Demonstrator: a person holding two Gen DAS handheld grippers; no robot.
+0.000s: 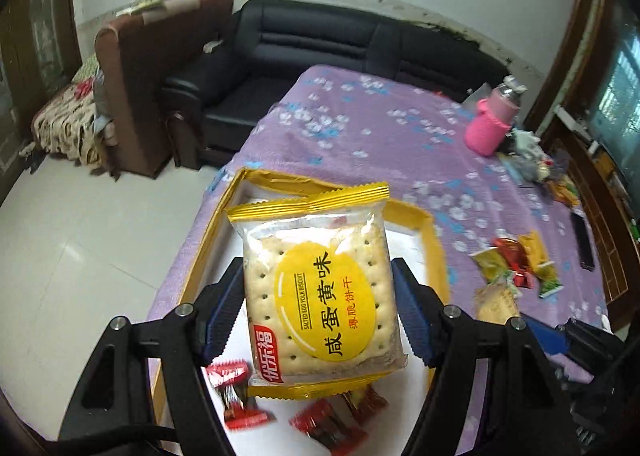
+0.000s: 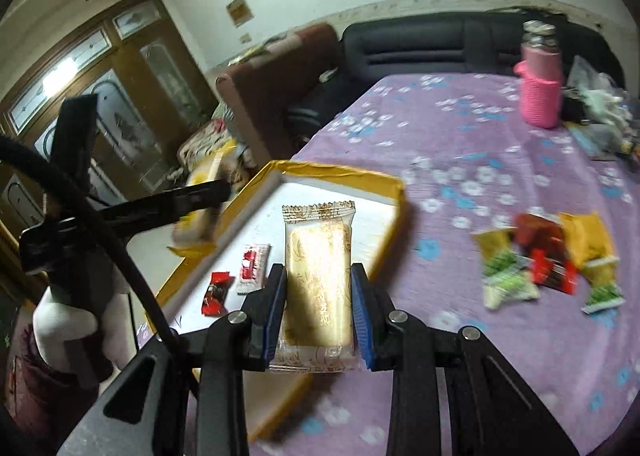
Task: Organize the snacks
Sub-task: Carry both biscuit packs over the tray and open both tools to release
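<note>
cracker packet [image 1: 316, 296] upright in left hand-held gripper [image 1: 320, 316], above tray [image 1: 430, 240]

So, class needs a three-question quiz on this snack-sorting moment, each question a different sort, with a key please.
1. True or false: the left gripper is shut on the salted egg yolk biscuit pack.
2. Multiple choice: where do the small red candies lie? A) inside the yellow-rimmed box B) on the black sofa C) beside the pink bottle.
3. Fill in: the right gripper grips a pale ____ wafer pack by its long sides.

Key: 1 true; 2 A; 3 gold.
</note>
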